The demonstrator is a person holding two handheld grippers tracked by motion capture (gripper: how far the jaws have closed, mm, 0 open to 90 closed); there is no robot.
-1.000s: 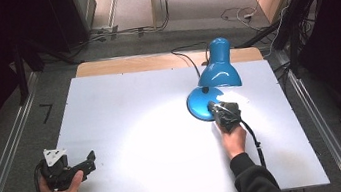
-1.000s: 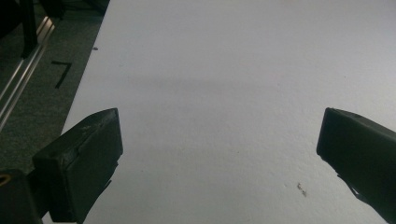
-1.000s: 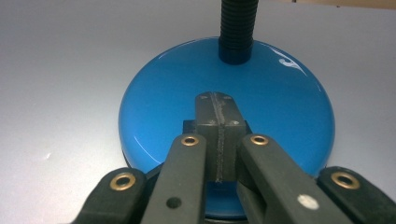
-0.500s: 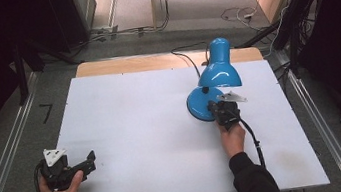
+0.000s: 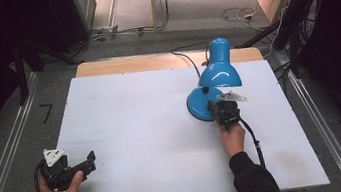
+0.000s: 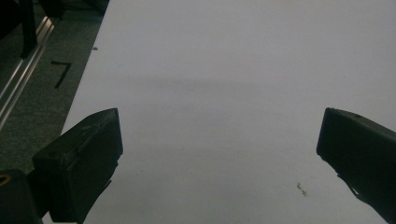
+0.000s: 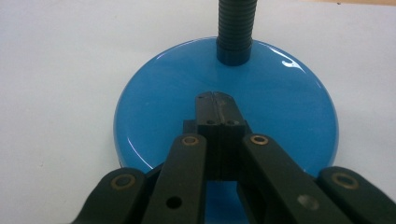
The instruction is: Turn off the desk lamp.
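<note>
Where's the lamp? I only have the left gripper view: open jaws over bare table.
Observer: The lamp stands at the table's far right, across from your gripper.
Operator: What's the right gripper doing?
Observer: The right gripper is shut, jaws together, tips over the lamp's round base, just short of the neck. Whether it presses down, I can't tell.
Operator: Cord in the way?
Observer: No. The cord runs from the lamp back over the table's far edge, away from both hands.
</note>
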